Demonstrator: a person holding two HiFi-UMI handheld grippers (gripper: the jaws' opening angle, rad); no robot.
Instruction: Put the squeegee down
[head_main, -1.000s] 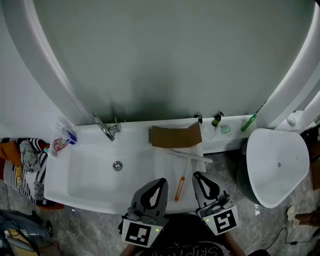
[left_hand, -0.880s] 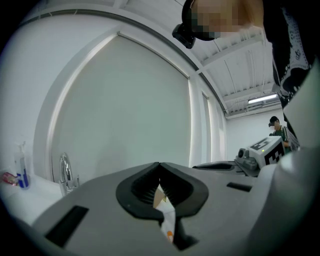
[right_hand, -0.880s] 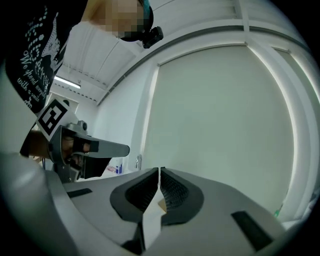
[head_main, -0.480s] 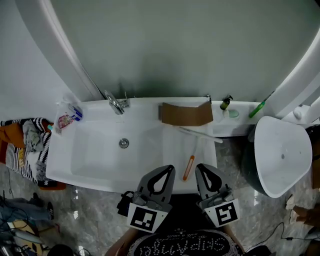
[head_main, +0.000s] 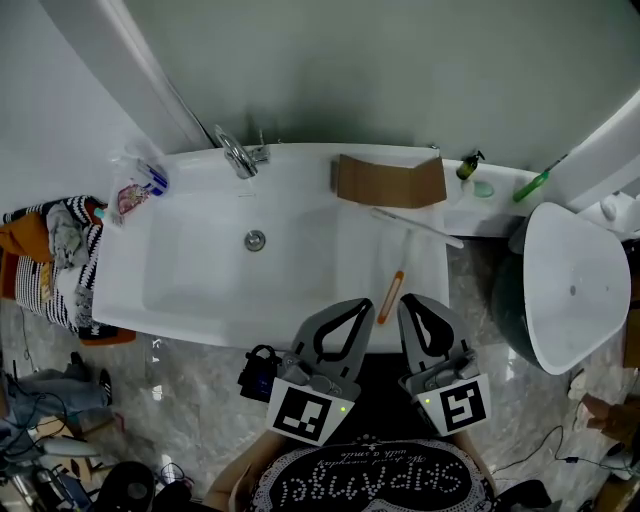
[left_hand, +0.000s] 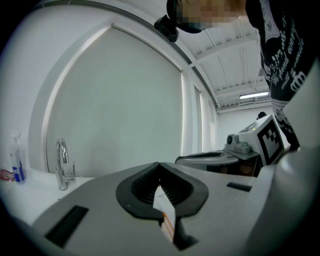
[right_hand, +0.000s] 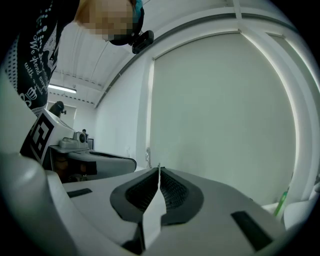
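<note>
The squeegee lies on the white ledge to the right of the sink basin, its white blade toward the wall and its orange handle pointing at me. Nothing holds it. My left gripper is at the sink's front edge, just left of the handle's end, jaws shut and empty. My right gripper is just right of the handle's end, also shut and empty. In the left gripper view the left gripper's jaws meet at the tip. In the right gripper view the right gripper shows the same.
A chrome faucet and a drain mark the basin. A brown folded piece lies behind the squeegee; a small bottle and a green toothbrush stand further right. A white bin stands right, clothes left.
The head view has shifted, so the sink sits higher in the picture. Both grippers stay shut either side of the handle's end, a little further back. The squeegee has not moved.
</note>
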